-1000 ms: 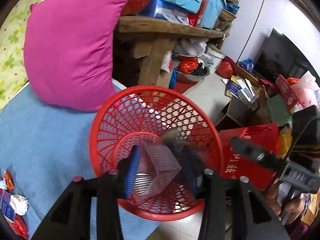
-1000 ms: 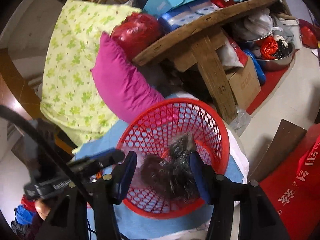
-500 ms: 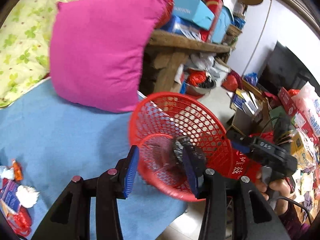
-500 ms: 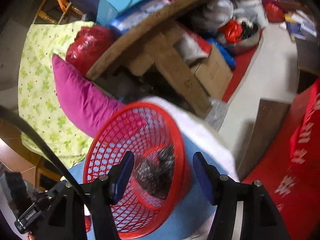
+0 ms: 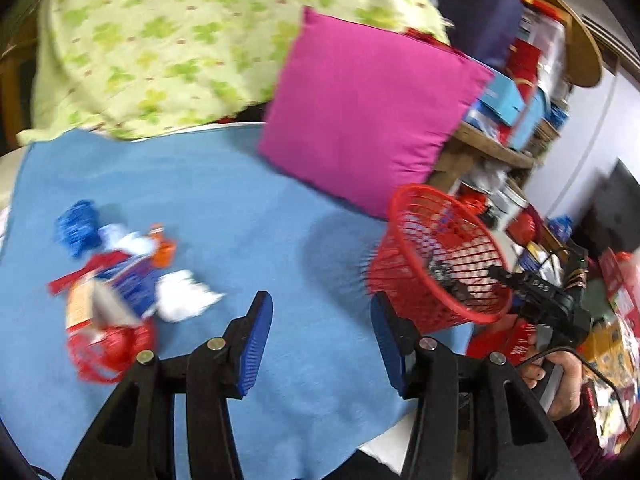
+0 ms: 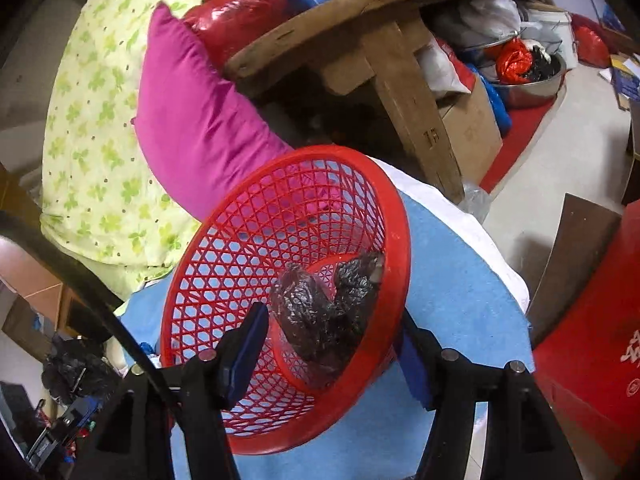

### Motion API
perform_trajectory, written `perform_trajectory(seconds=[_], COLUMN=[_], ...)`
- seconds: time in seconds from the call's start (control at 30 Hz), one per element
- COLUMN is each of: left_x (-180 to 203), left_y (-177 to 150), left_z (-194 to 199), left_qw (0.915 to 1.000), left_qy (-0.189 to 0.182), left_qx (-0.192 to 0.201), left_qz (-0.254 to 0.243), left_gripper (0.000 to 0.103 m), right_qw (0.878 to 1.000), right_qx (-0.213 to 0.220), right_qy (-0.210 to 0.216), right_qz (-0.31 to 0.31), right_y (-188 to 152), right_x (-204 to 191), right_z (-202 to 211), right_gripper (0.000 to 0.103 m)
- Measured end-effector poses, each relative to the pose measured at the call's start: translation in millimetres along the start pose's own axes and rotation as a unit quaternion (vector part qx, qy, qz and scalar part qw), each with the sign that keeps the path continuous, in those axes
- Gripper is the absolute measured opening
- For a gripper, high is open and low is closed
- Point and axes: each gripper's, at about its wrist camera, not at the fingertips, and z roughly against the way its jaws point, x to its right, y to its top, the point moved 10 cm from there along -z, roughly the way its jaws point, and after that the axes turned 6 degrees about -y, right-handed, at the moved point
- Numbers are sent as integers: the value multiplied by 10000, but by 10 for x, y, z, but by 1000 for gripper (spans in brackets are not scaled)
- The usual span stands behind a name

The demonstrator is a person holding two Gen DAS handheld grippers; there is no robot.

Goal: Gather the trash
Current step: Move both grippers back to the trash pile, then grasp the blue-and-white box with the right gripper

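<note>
A blue cloth (image 5: 248,208) covers a soft surface. On it, toward its right edge, stands a red plastic mesh basket (image 5: 436,264), tipped so that its mouth faces right and upward. Inside the basket lies a crumpled dark plastic wrapper (image 6: 324,312), resting against the lower wall near the rim.

The left gripper (image 5: 320,336) hovers over bare blue cloth with its blue-padded jaws apart and widening; nothing lies between them. The basket sits just to the right of its right finger.

To the left on the cloth lies a loose heap of trash (image 5: 120,280): a crumpled white tissue (image 5: 184,296), a blue scrap (image 5: 76,226), red, white and blue wrappers and a red net bag (image 5: 110,346) (all blurred by motion, so finer detail is unclear).

The right gripper (image 6: 332,356) straddles the near rim of the basket, one finger inside the mesh and one outside; its jaws stand apart and do not appear to press on the rim. In the left view, a hand (image 5: 560,384) holds this gripper beyond the basket.

Behind the basket a magenta pillow (image 5: 368,112) leans against a green-flowered quilt (image 5: 180,40). A rough wooden bench (image 6: 392,40) loaded with boxes and bags stands to the right.
</note>
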Motion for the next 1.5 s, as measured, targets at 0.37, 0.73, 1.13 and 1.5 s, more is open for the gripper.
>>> perform_trajectory(seconds=[0.37, 0.73, 1.13, 1.5], left_x=[-1429, -2096, -2404, -2638], left_y=[-716, -1143, -1201, -989], left_z=[946, 1122, 1155, 927], left_qw=[9849, 9700, 9696, 9781], left_qy=[1573, 2037, 2082, 1577], left_qx=[291, 244, 187, 175], left_qz=[656, 1303, 1275, 1347], left_gripper=[55, 56, 56, 61], right_qw=[9854, 9607, 9181, 9122], right_qx=[1652, 1096, -2653, -3561], right_qy=[-392, 1720, 2620, 1945], right_qz=[-133, 1885, 1345, 570], right_y=[441, -362, -1949, -2467], right_x=[115, -2041, -3150, -3584], right_z=[1009, 1330, -338, -1362], right_gripper=[66, 66, 67, 67])
